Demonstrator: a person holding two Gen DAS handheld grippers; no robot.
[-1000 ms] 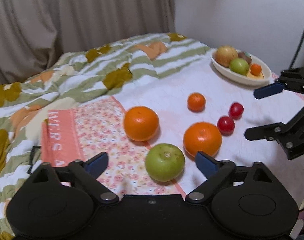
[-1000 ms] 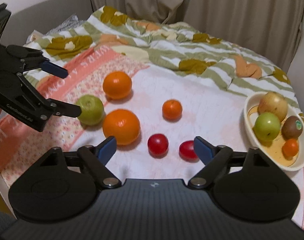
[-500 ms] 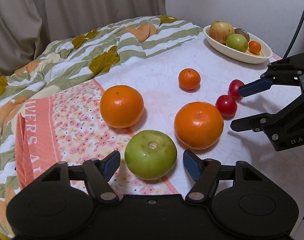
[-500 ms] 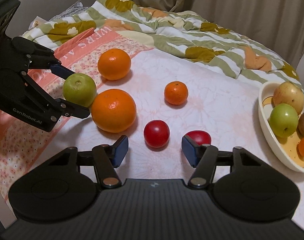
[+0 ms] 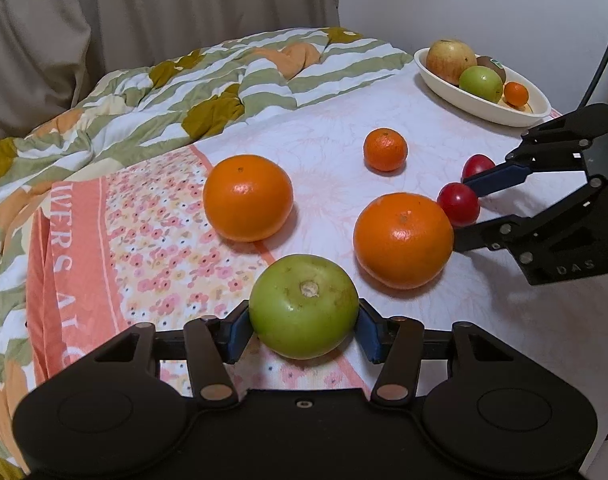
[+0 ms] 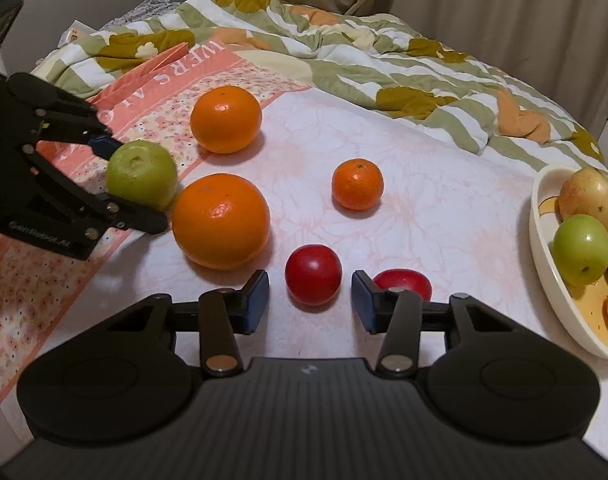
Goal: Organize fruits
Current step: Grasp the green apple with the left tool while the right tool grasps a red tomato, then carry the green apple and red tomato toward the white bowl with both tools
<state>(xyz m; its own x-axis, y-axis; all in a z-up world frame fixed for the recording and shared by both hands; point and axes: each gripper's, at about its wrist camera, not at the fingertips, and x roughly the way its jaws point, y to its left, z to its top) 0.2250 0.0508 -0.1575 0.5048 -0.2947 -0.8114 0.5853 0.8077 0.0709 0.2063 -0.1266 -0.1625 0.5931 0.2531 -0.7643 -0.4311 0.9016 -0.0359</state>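
Note:
My left gripper (image 5: pixel 304 330) is shut on a green apple (image 5: pixel 304 306) that rests on the floral cloth; both pads touch its sides. It shows in the right wrist view too (image 6: pixel 142 174). My right gripper (image 6: pixel 310 300) is open around a red tomato (image 6: pixel 313 274), with a gap on each side. A second red tomato (image 6: pixel 403 282) lies just right of its right finger. Two big oranges (image 5: pixel 248 197) (image 5: pixel 403 239) and a small mandarin (image 5: pixel 385 149) lie on the bed. A cream bowl (image 5: pixel 484 108) at the far right holds an apple, a green apple, a kiwi and a mandarin.
A striped green and white quilt (image 5: pixel 176 92) is bunched behind the fruit. Beige curtains (image 5: pixel 144 12) hang at the back. The pink floral cloth (image 5: pixel 156 232) lies under the left fruit.
Both grippers moved forward and lower. The left jaws closed onto the green apple. The right jaws narrowed around the red tomato.

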